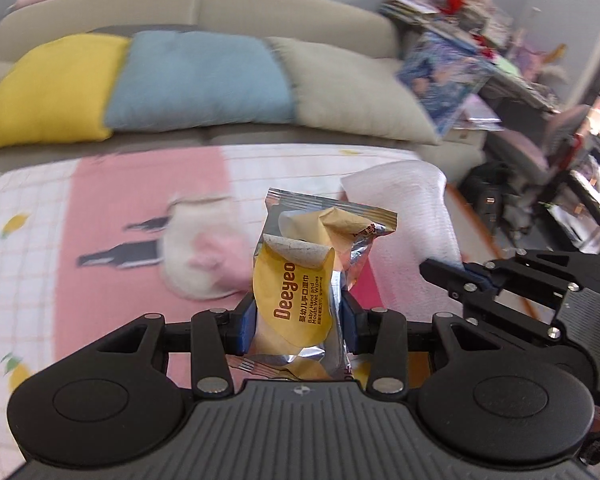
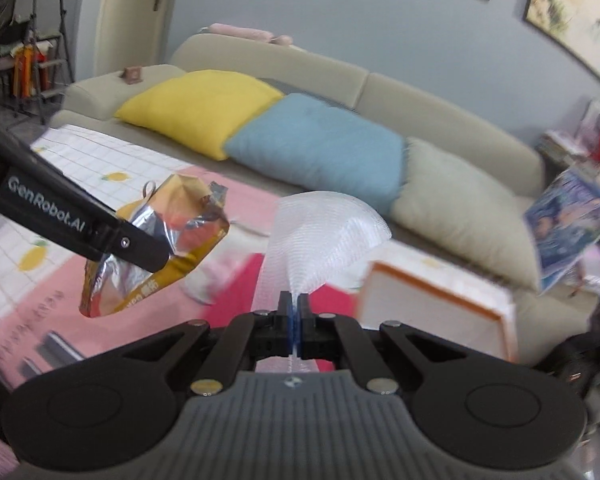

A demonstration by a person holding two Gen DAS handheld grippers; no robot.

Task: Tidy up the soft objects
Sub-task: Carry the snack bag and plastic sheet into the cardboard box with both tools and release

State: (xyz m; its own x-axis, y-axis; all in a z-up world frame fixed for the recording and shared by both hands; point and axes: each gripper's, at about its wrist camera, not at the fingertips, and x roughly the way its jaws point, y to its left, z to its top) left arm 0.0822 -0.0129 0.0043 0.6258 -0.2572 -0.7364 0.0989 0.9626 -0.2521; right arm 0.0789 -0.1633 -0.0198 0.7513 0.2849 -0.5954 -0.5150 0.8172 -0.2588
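My left gripper point(image 1: 300, 320) is shut on a yellow and silver pack of baby wipes point(image 1: 300, 280), held up above the pink and white mat point(image 1: 100, 208). The pack also shows in the right wrist view point(image 2: 160, 248), pinched by the left gripper's finger point(image 2: 140, 250). My right gripper point(image 2: 295, 312) is shut on a thin white tissue sheet point(image 2: 324, 236), which fans out above the fingertips. In the left wrist view the right gripper point(image 1: 460, 276) holds that white sheet point(image 1: 404, 208) at the right. A white and pink plush toy point(image 1: 204, 256) lies on the mat beyond the pack.
A beige sofa point(image 1: 260, 4) at the back carries a yellow cushion point(image 1: 52, 88), a blue cushion point(image 1: 200, 80) and a beige cushion point(image 1: 352, 88). A white box with an orange edge point(image 2: 432, 304) sits at the mat's right. Cluttered shelves point(image 1: 480, 40) stand at the far right.
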